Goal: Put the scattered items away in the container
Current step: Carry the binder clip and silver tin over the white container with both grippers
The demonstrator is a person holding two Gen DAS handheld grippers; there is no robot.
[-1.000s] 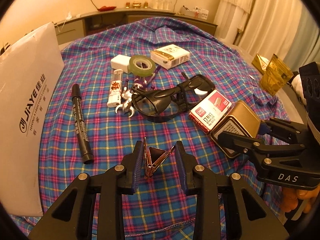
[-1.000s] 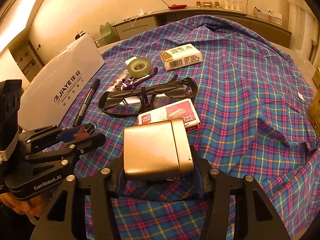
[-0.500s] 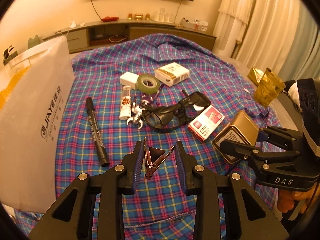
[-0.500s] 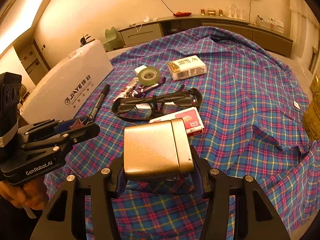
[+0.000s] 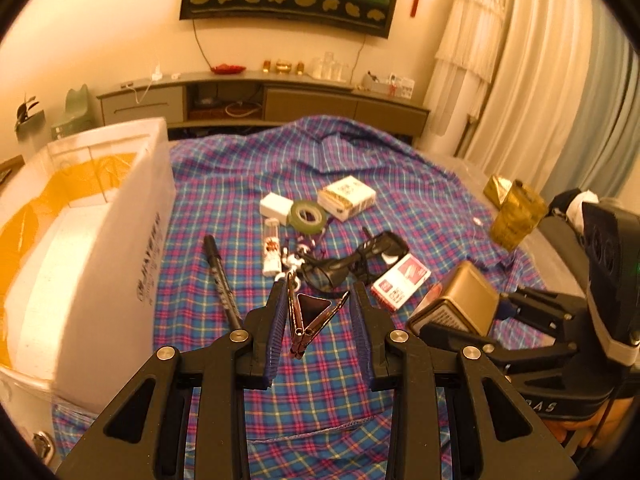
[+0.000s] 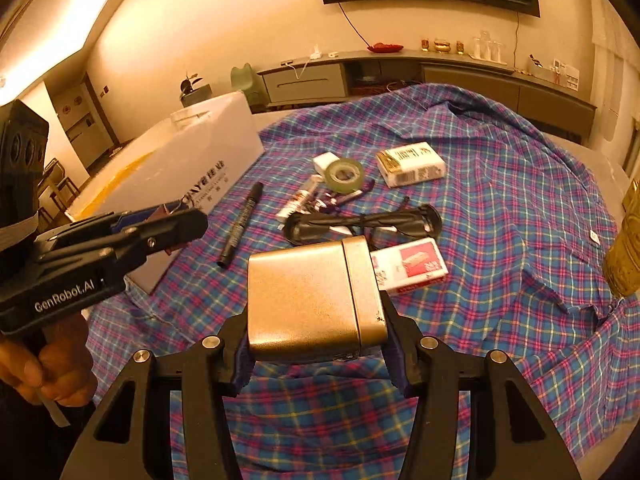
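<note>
Container (image 5: pixel 120 248), a white open box, lies at ten o'clock from the left claw (image 5: pixel 320 320), which pinches a binder clip (image 5: pixel 310 314). Right claw (image 6: pixel 316 344) clamps a gold tin (image 6: pixel 312 296); the left is nearer.

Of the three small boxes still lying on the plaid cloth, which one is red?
The staple box, lying nearest the held gold tin. The plain small box and the barcoded carton farther back are white.
</note>
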